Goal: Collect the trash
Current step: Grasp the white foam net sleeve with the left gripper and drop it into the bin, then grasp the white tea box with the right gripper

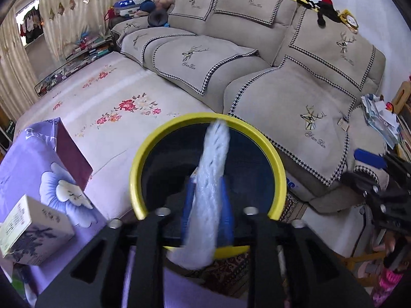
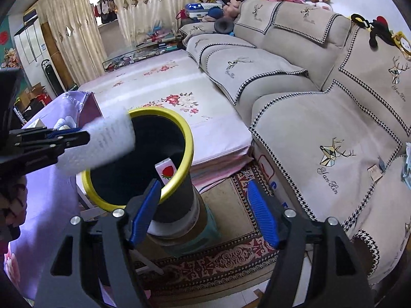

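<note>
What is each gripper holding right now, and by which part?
Left gripper clamps the white foam wrap near one end, its far end over the yellow-rimmed bin. Right gripper is open, holding nothing.

White wrapper (image 2: 102, 141) overhangs the bin's (image 2: 188, 138) mouth; its right half stays open.

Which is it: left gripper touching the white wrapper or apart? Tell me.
Touching. In the left wrist view the left gripper has its blue pads pressed on both sides of the white wrapper.
</note>
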A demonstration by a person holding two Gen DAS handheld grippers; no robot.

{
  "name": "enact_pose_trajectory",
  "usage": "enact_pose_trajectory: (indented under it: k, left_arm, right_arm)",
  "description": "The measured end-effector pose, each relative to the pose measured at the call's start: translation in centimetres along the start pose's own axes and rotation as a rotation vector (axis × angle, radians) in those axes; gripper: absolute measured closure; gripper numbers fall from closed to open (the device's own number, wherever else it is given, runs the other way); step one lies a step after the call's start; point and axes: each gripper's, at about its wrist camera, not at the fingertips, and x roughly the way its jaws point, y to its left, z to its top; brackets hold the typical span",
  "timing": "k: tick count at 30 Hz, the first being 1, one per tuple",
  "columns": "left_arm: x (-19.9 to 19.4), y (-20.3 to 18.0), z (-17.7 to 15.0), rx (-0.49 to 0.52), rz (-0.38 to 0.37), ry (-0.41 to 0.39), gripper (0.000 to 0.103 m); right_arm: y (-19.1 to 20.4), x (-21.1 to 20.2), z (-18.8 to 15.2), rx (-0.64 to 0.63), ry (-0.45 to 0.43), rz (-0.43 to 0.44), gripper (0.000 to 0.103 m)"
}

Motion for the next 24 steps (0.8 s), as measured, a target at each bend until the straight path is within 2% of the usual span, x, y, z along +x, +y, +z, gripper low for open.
enact_pose_trajectory:
  k: [1,2,5,7,9,10,14,19,24]
  left_arm:
    - [0.2,0.2,0.1,-0.009,0.003,-0.004,0.058]
    - [0.4,0.3,0.2,-0.015,0.005,-0.008,0.055]
    - [-0.6,0.9,0.0,-0.023,0.01,-0.025,0.055]
    - [-3.0,1.4,-0.9,-0.019,0.023,-0.062,0.051]
    - [-6.1,1.8,-2.3,-0.025,0.033,-0.119,0.04]
    - [-8.0,2.1,-3.3,-0.03,0.037,-0.143,0.034]
    - [-15.0,3.8,-8.1,-0.046,0.106,-0.236,0.024]
    - [-21.6,7.4,-15.6,-0.115,0.255,-0.286,0.022]
    - [-25.9,10.8,-22.1,-0.198,0.403,-0.293,0.021]
  right_arm:
    - [0.1,0.1,0.0,0.0,0.002,0.001,0.036]
    - [0.2,0.2,0.0,-0.001,0.004,0.002,0.036]
    - [0.9,0.3,-0.1,-0.01,0.008,0.01,0.036]
    - [1.5,0.3,-0.1,-0.016,0.009,0.018,0.035]
    - [2.3,0.3,-0.2,-0.027,0.012,0.027,0.035]
    - [2.8,0.3,-0.2,-0.034,0.014,0.033,0.035]
    - [5.8,0.3,-0.1,-0.072,0.013,0.077,0.035]
    - [12.2,0.7,0.6,-0.153,-0.006,0.154,0.034]
    - [19.0,2.9,2.7,-0.215,-0.028,0.198,0.033]
